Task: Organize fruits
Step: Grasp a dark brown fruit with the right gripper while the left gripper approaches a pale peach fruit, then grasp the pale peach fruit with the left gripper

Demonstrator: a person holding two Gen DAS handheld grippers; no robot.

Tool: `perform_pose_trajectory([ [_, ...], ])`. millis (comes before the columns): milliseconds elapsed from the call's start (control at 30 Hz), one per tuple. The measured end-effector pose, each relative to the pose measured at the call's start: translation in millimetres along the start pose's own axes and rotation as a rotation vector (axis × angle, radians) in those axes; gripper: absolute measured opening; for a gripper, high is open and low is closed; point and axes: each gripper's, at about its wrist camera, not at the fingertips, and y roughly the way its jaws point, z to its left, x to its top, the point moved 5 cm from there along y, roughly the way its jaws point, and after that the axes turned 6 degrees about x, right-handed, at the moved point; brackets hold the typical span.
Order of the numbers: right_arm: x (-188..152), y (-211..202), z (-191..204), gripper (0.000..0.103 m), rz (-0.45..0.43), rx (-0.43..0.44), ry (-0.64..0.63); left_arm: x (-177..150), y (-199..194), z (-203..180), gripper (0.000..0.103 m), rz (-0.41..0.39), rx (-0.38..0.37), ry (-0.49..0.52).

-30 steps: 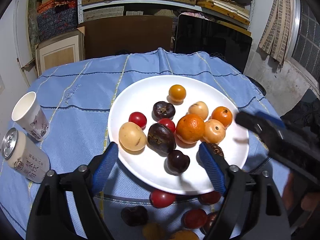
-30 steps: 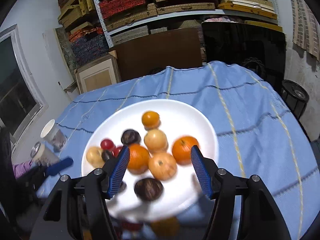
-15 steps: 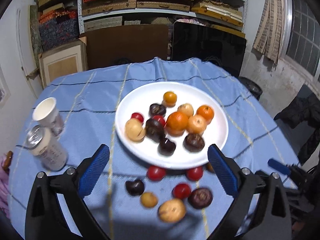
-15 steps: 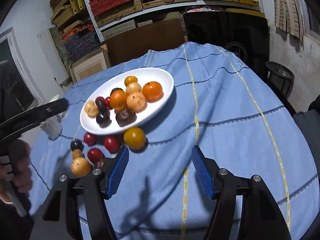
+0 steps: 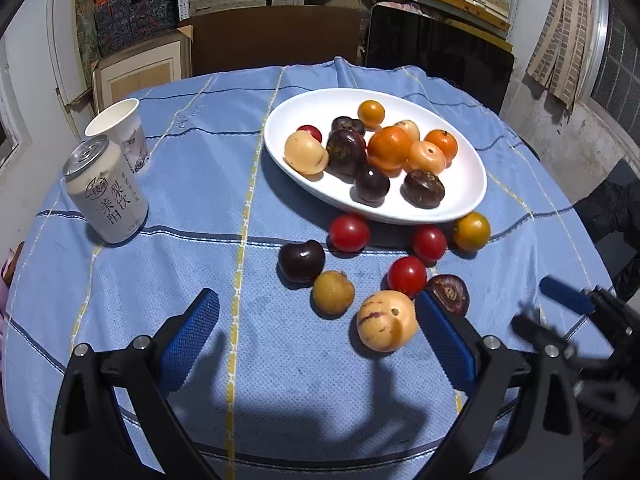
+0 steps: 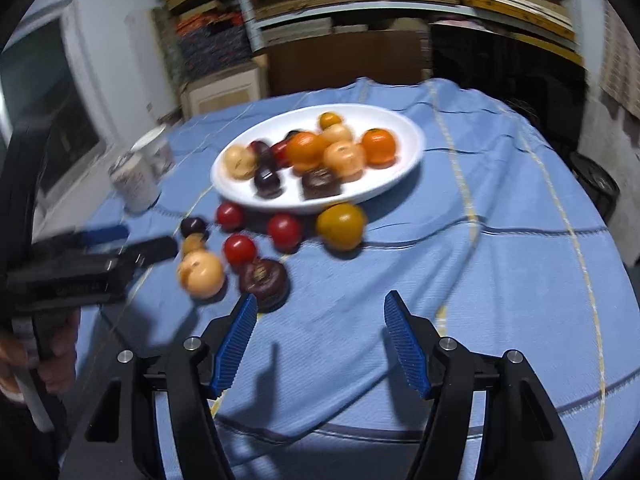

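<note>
- Left wrist view: left gripper (image 5: 316, 334) spread wide, holding nothing, low over the blue cloth (image 5: 200, 184)
- Pale melon (image 5: 385, 320) just inside its right finger; yellow fruit (image 5: 333, 293) and dark plum (image 5: 301, 261) ahead of the gap
- Plate (image 5: 468, 196) of fruit farther ahead; can (image 5: 106, 192) and cup (image 5: 120, 134) ahead-left
- Right wrist view, blurred: right gripper (image 6: 318, 344) also spread, empty; purple fruit (image 6: 264, 278) just ahead of its left finger

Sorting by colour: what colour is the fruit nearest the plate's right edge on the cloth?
Yellow-orange fruit; clearest in the left wrist view.
</note>
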Motion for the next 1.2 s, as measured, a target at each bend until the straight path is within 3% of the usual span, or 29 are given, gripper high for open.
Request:
perform_pose_trajectory([
  [67, -1, 10, 11, 0.066, 0.028, 0.003, -0.041, 1, 2, 8, 0.096, 0.006, -0.009, -0.032],
  [200, 1, 34, 34, 0.053, 0.084, 0.017, -0.13, 5, 3, 21, 0.096, 0.006, -0.004, -0.077],
  [367, 7, 60, 44, 0.052, 0.116, -0.007, -0.165, 5, 5, 23, 0.096, 0.015, -0.015, -0.08],
  [400, 8, 66, 44, 0.042, 0.128, -0.02, -0.166, 5, 5, 22, 0.096, 0.015, -0.017, -0.076],
  [567, 5, 63, 42, 0.042, 0.114, -0.012, -0.176, 0, 9, 10, 0.096, 0.03, -0.04, -0.036],
  [700, 1, 40, 21, 0.042, 0.062, 0.001, -0.103, -7, 11, -8, 0.096, 0.04, -0.062, 0.009],
  [867, -7, 28, -6, 0.042, 0.044, 0.037, -0.002, -14, 16, -23, 0.095, 0.041, -0.035, 0.052],
  [900, -7, 27, -6, 0.042, 0.041, 0.045, -0.003, -15, 16, -25, 0.093, 0.042, -0.034, 0.057],
  [967, -7, 27, -3, 0.042, 0.033, 0.058, -0.017, -16, 18, -30, 0.078, 0.054, -0.042, 0.062],
  [1100, -6, 21, -2, 0.042, 0.008, 0.081, -0.023, -24, 26, -43, 0.068, 0.096, -0.051, 0.084],
  [1200, -4, 17, -7, 0.042, -0.001, 0.081, -0.008, -28, 33, -53, 0.054, 0.111, -0.047, 0.108],
])
